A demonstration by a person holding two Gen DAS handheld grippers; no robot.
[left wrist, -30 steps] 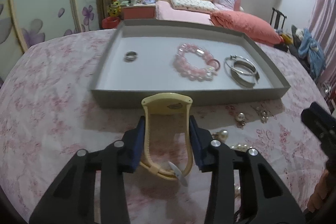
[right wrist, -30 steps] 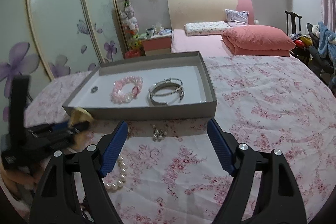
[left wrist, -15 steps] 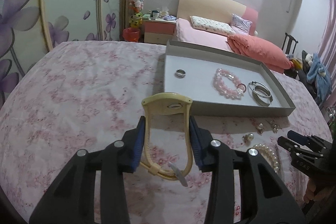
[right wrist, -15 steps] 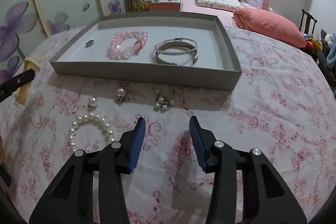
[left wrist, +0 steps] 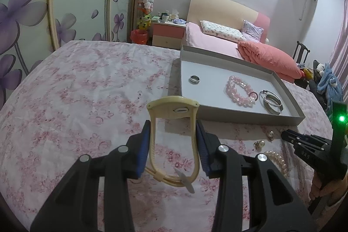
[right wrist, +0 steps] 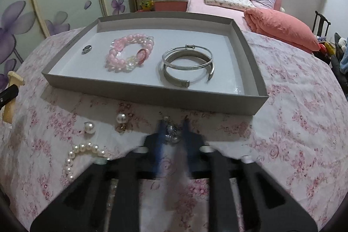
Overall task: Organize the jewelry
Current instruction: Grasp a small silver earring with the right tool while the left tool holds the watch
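In front of the grey tray [right wrist: 152,94], on the flowered cloth, lies the loose jewelry: one cluster earring [right wrist: 171,133], two pearl earrings [right wrist: 89,127] [right wrist: 121,118] to its left, and one pearl strand [right wrist: 75,154] nearer the camera. The cluster earring is small, silvery and pearly, blurred, and sits between the blue pads of the right tool [right wrist: 171,134], which are drawn close around it; whether they touch it cannot be told. Inside the tray are four things: one metal ring [right wrist: 87,49] at the left, one pink bead bracelet [right wrist: 128,53] in the middle, and two silver bangles [right wrist: 188,66] overlapping at the right. Left of the tray, the left tool [left wrist: 174,145] is clamped on one pale yellow watch [left wrist: 173,114], its case uppermost, its ridged strap looping down between the pads, held above the cloth.
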